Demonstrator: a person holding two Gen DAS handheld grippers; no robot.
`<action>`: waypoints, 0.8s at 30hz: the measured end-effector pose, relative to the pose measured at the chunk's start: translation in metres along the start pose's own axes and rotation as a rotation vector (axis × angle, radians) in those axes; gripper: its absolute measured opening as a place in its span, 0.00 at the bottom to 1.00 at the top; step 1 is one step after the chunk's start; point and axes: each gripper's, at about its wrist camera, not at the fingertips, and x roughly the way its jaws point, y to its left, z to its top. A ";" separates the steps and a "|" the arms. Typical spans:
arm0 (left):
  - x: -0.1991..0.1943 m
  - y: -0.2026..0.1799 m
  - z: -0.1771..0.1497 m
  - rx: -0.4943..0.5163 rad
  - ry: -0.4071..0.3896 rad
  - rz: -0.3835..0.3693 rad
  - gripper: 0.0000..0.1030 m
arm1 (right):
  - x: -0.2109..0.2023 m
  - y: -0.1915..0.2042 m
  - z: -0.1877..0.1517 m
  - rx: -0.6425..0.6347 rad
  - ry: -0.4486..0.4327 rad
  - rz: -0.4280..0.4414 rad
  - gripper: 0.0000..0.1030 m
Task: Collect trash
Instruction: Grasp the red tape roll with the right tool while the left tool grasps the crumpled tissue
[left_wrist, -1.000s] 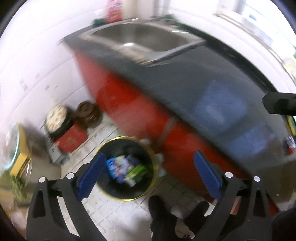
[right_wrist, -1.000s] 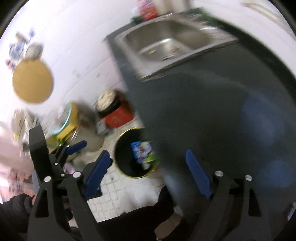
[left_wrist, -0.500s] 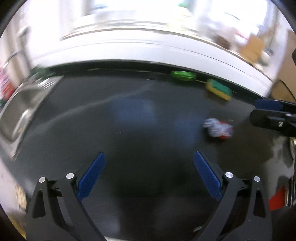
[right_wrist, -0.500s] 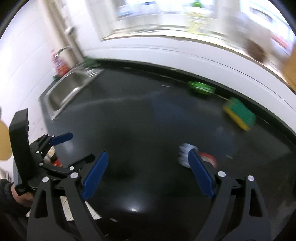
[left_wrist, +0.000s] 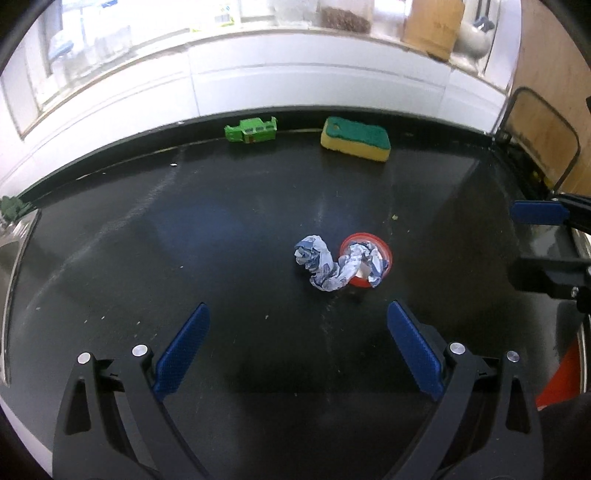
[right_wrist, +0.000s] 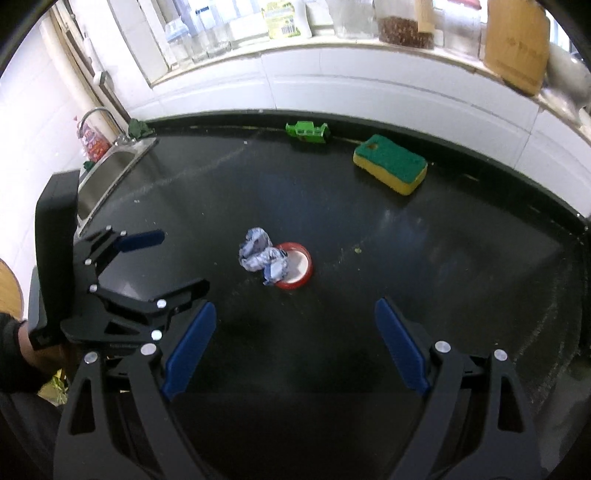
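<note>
Both grippers, left gripper (left_wrist: 297, 350) and right gripper (right_wrist: 295, 345), wide open and empty; crumpled wrapper (left_wrist: 325, 264) draped on red lid (left_wrist: 380, 251) looks light, soft, so pinch its bunched middle.

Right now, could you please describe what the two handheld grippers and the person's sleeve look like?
Both the left gripper and the right gripper have matte black frames of angular struts with triangular cut-outs and silver pivot screws. Each carries two flat, textured blue fingers. In the right wrist view, a dark sleeve shows behind the left gripper. No cables show.
</note>
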 end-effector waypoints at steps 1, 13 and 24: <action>0.005 0.001 0.001 0.011 0.005 -0.009 0.91 | 0.007 -0.002 0.000 0.001 0.009 0.005 0.83; 0.076 0.007 0.019 0.209 0.066 -0.088 0.91 | 0.068 -0.015 0.003 -0.043 0.131 -0.018 0.83; 0.092 0.020 0.046 0.260 0.031 -0.174 0.90 | 0.113 0.006 0.023 -0.223 0.132 -0.014 0.83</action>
